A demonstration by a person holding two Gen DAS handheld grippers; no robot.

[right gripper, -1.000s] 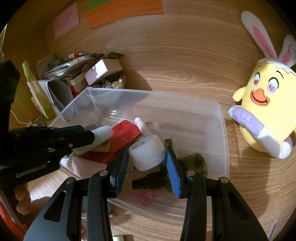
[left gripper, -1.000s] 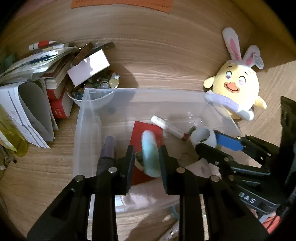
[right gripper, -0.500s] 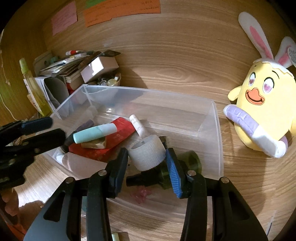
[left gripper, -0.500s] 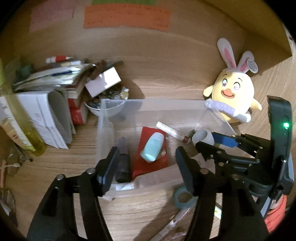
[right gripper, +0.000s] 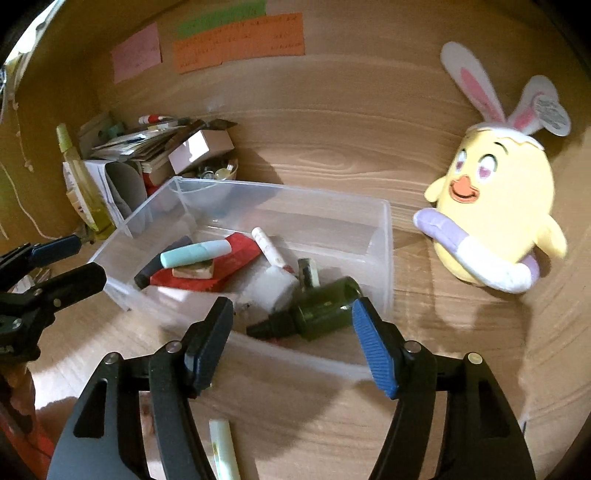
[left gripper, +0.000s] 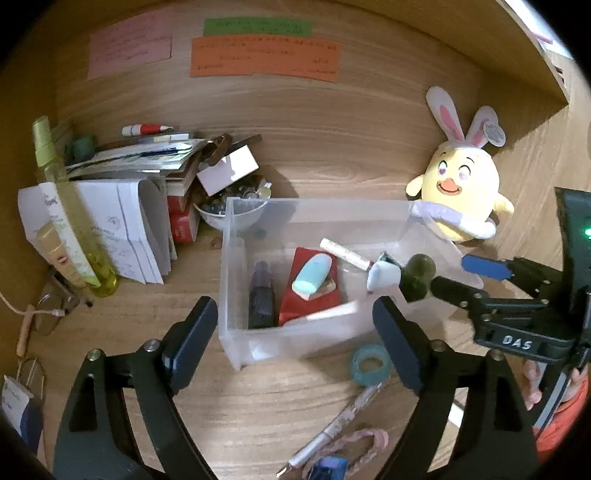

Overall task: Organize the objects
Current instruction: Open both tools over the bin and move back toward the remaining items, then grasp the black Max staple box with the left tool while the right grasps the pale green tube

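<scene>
Worktop: light wood grain worktop (left gripper: 258,398), warm dim light.
Back wall: wooden panel (left gripper: 332,122); pink note (left gripper: 129,50), green note (left gripper: 256,26), orange note (left gripper: 264,57) stuck on it.

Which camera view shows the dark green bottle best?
The right wrist view: the dark green bottle lies on its side in the clear bin, shown whole. The left wrist view shows only its round base, beside the white roll.

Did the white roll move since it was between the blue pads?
Yes. The white roll has dropped away from the opening right hand-held gripper, onto the bin floor beside the green bottle.
</scene>
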